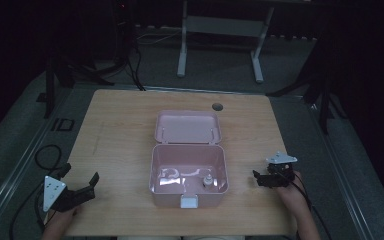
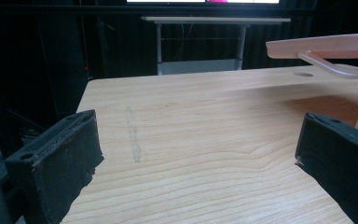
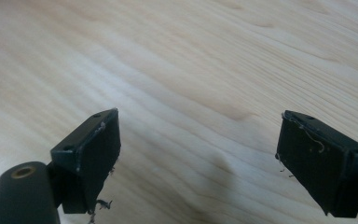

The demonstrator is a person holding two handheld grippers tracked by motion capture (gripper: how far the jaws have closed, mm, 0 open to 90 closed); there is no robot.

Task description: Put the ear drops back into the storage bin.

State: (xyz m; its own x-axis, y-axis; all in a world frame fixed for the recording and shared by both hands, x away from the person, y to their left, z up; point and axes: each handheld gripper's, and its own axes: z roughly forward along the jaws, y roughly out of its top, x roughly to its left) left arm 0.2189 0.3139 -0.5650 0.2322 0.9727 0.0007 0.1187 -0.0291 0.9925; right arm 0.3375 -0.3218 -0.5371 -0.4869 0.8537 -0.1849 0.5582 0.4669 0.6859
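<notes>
i'm looking down on a wooden desk (image 1: 120,130) with a pink box (image 1: 188,175) sitting near the middle, a little toward my side. its lid (image 1: 187,127) is thrown back flat on the far side, so the inside is open to reach from above. down in the box, toward its near right corner, stands a small bottle-like thing (image 1: 208,181) with a pale body, and a clear wrapped item (image 1: 172,176) lies at the left part of the floor; i can't make out what either one is. a white latch (image 1: 189,201) hangs on the near wall, undone, which fits the lid being open.

the left gripper (image 1: 82,187) rests at the near left of the desk, well apart from the box, aimed toward the far right. in the left gripper view its fingers (image 2: 58,163) are spread wide with nothing but bare wood between them; the raised pink lid edge shows at the far right.

the right gripper (image 1: 260,179) sits just right of the box, near its right wall but not touching, pointed left toward it. in the right gripper view its fingers (image 3: 93,154) stand wide apart over bare desk, holding nothing and pressing on nothing.

my reading: both hands are parked low and clear of the box so the open top stays free, and the right one is the better placed to go in for the small bottle, since it's closest to that corner.
</notes>
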